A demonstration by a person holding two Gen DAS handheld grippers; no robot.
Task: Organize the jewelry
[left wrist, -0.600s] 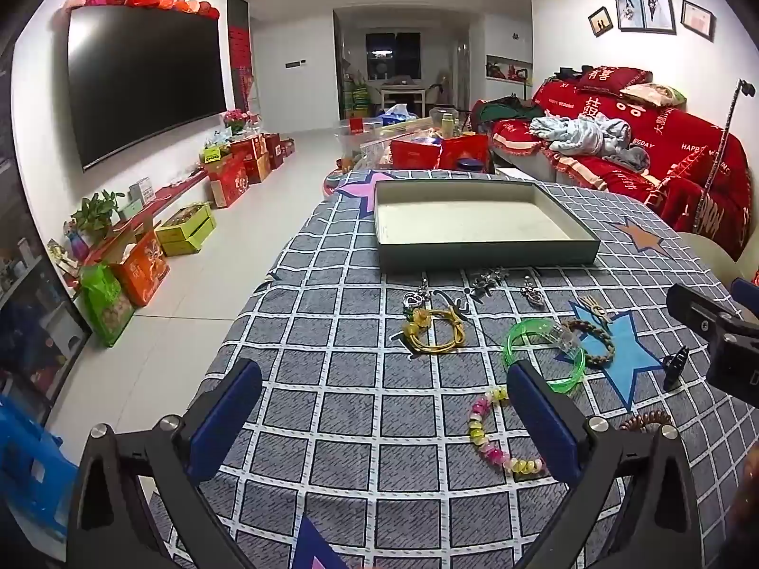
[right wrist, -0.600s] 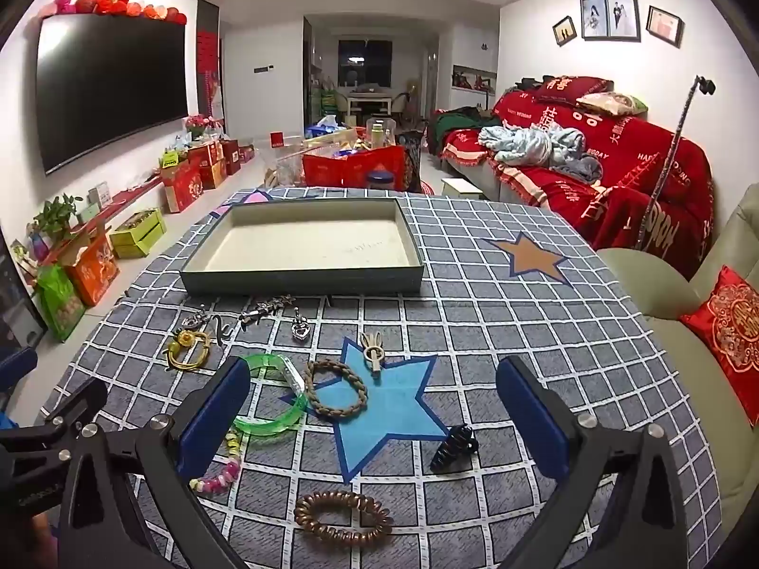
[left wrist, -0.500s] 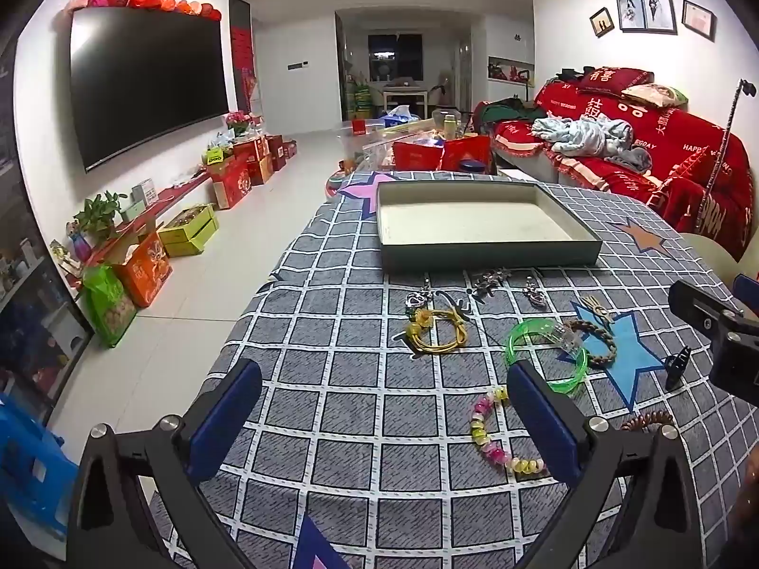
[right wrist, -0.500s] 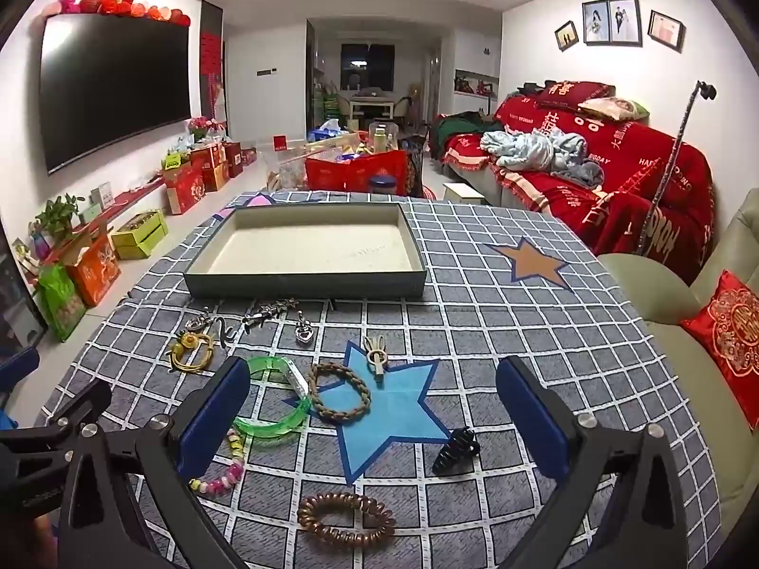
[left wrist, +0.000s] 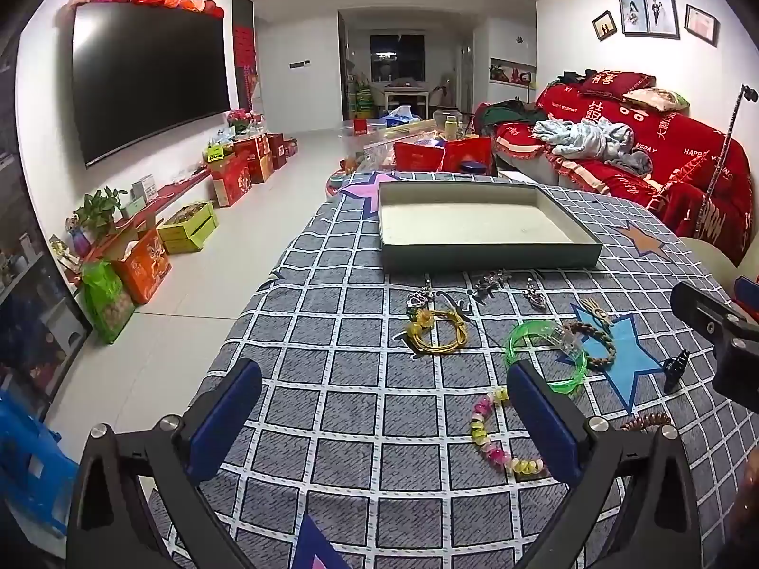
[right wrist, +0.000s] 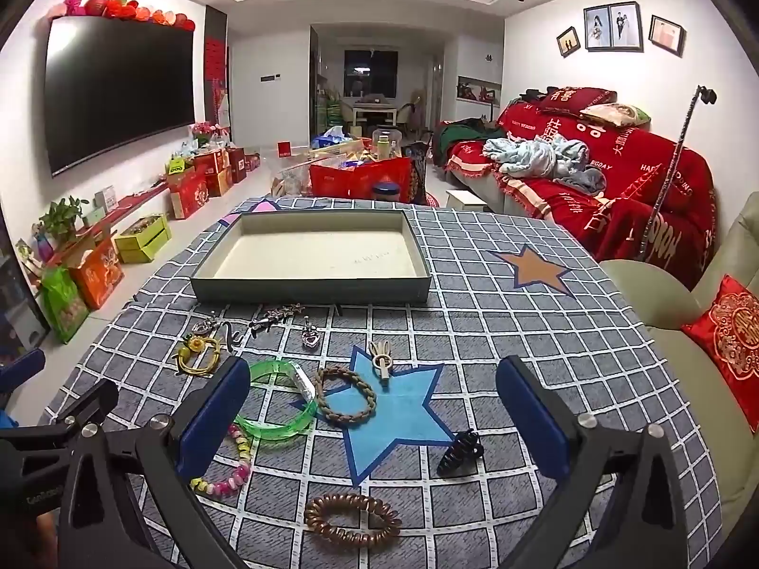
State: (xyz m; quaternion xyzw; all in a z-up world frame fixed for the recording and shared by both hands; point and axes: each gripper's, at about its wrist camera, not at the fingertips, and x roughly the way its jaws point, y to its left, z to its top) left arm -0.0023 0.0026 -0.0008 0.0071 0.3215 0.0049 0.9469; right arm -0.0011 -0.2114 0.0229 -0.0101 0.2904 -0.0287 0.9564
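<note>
Nothing has moved in the last half second: both claws hover just as they did, and every piece lies where it lay. The left gripper [left wrist: 384, 419] is spread wide and empty, the right gripper [right wrist: 372, 410] likewise. The shallow tray [right wrist: 313, 287] sits bare, with all the jewelry on the checked tablecloth [right wrist: 498, 332] in front of it: green bangle [right wrist: 280, 403] and braided bracelet [right wrist: 346, 396] near the tray's front wall, beaded bracelet [left wrist: 498, 436] and coil hair tie [right wrist: 353, 519] farther from it. So, I'd say sorting hasn't begun.
</note>
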